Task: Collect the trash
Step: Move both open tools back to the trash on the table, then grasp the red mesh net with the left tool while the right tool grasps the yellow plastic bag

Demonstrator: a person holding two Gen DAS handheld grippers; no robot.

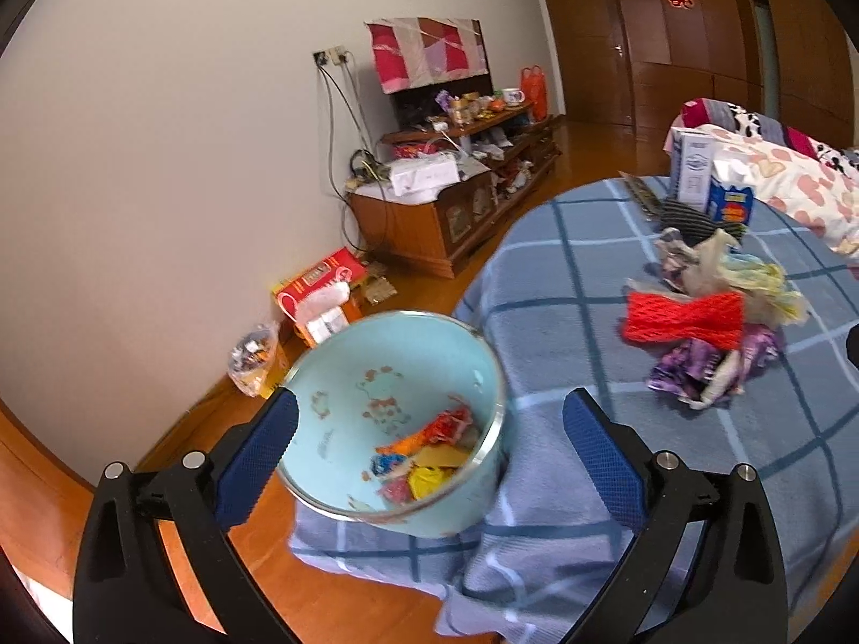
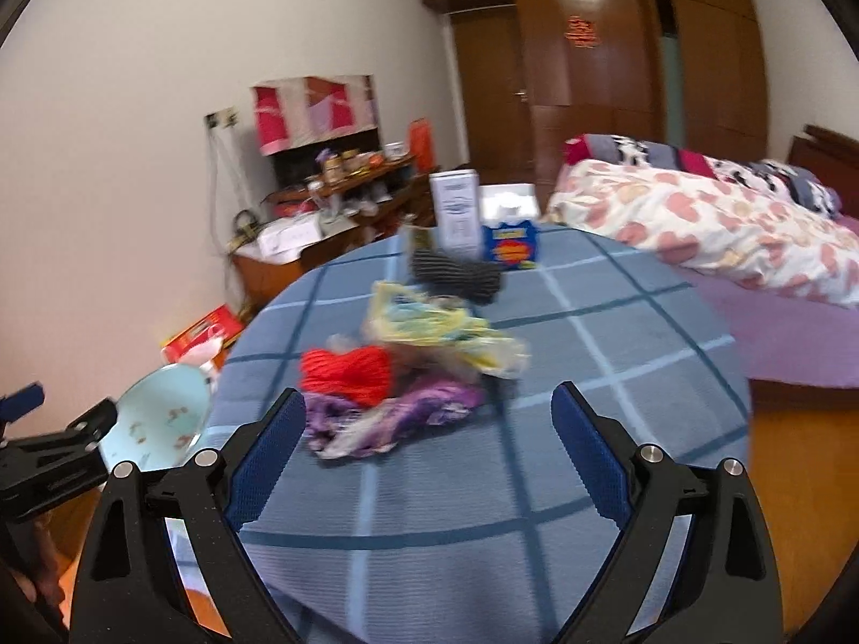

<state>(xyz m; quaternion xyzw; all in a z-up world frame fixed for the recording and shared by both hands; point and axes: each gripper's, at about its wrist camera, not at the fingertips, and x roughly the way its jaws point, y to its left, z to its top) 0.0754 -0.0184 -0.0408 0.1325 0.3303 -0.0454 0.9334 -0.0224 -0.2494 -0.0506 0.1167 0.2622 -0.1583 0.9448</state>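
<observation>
Pale blue enamel pot [image 1: 397, 418] is sitting at the near left edge of the surface [image 1: 569, 290], holding several bright wrappers [image 1: 424, 461]. The left gripper [image 1: 429, 434] is hanging with jaws wide, straddling the pot without touching it.

In the right wrist view, the right gripper [image 2: 427, 429] is showing jaws wide and empty. The trash pile [image 2: 408, 365], with red netting [image 2: 346, 375], is lying just beyond them.
</observation>
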